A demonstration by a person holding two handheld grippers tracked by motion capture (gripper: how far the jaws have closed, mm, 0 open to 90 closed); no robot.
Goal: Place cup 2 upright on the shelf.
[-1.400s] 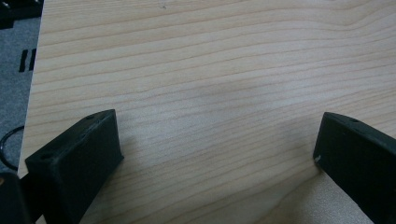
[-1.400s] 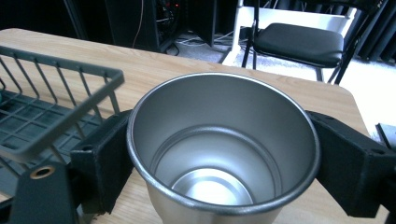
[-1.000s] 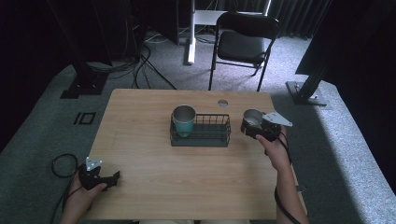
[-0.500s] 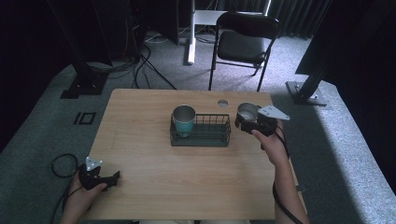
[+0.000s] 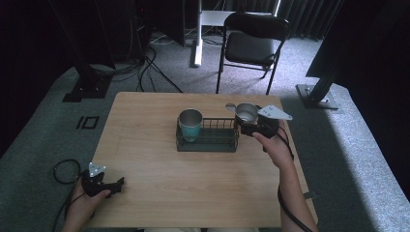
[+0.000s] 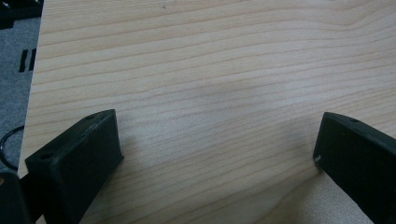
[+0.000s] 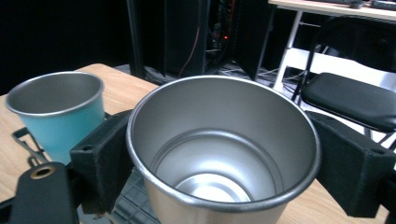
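The table [image 5: 145, 145] is bearing everything, and the black wire basket [image 5: 212, 140] is sitting near its middle, just to the left of the right gripper [image 5: 251, 124]. That gripper is gripping a bare steel cup [image 7: 224, 154] between its two jaws, upright, mouth open and empty, at the basket's right end and seemingly a little above it; whether the cup's base is clearing the rim I cannot tell. The step in hand appears to be carrying this cup into the basket. The next move is probably calling for a short shift left and a straight lowering into the free right half, keeping the cup level.

A teal cup [image 5: 190, 124] is already standing upright in the basket's left end, to the gripper's left, so the landing spot should be staying clear of it. The basket's right wall is the likeliest snag.

The left gripper [image 5: 113, 185] is resting with its jaws wide apart, holding nothing, over bare wood at the near left corner.
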